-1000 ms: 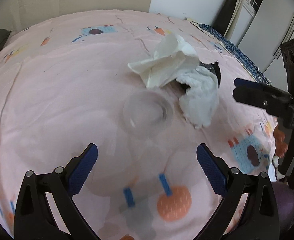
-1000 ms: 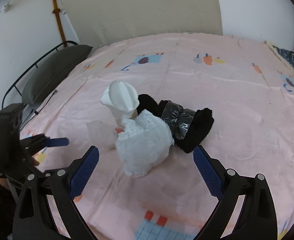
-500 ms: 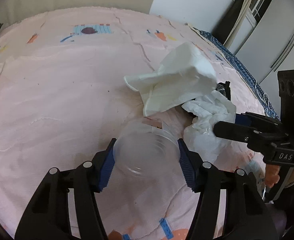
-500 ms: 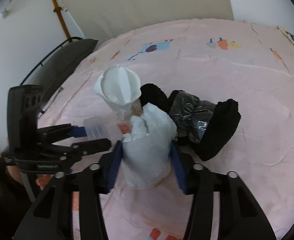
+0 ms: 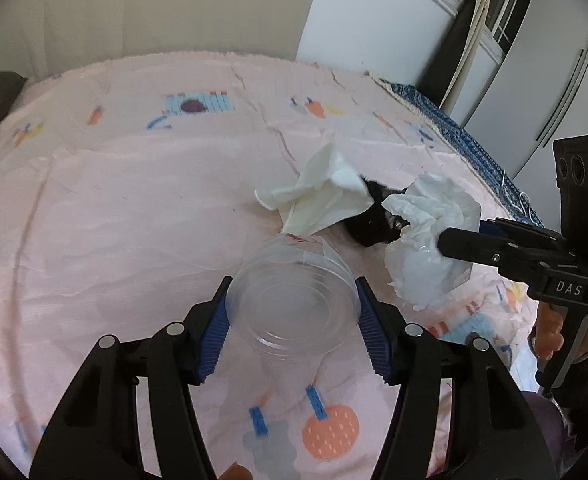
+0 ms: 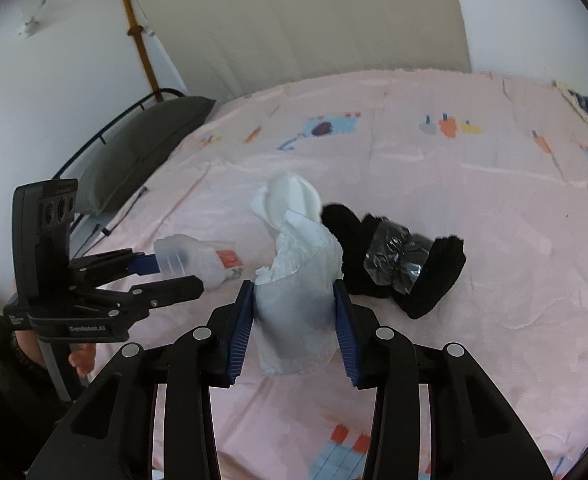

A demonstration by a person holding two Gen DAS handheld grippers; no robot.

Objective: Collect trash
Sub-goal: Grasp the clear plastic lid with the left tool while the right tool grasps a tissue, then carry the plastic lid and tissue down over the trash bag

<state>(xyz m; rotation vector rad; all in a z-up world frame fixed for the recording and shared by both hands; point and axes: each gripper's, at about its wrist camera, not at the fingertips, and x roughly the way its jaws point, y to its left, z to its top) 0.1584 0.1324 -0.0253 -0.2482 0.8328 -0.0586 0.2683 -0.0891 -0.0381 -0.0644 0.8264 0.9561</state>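
My left gripper is shut on a clear plastic cup, held a little above the pink bedsheet. The right gripper has a crumpled white wad of wrapper and tissue between its blue pads; its jaws are closing and the pads press on the wad's sides. In the left wrist view the same wad hangs in the right gripper. A loose white tissue lies on the sheet beside a black fuzzy item wrapped in black plastic. The right wrist view shows the cup in the left gripper.
A grey pillow leans on the dark bed rail at the far left. A blue patterned cloth runs along the bed's right edge, with white wardrobe doors behind it. A person's hand grips the left tool.
Both grippers went from wide open to clamped, the left on the clear cup, the right on the white wad. Both items have since risen off the sheet.
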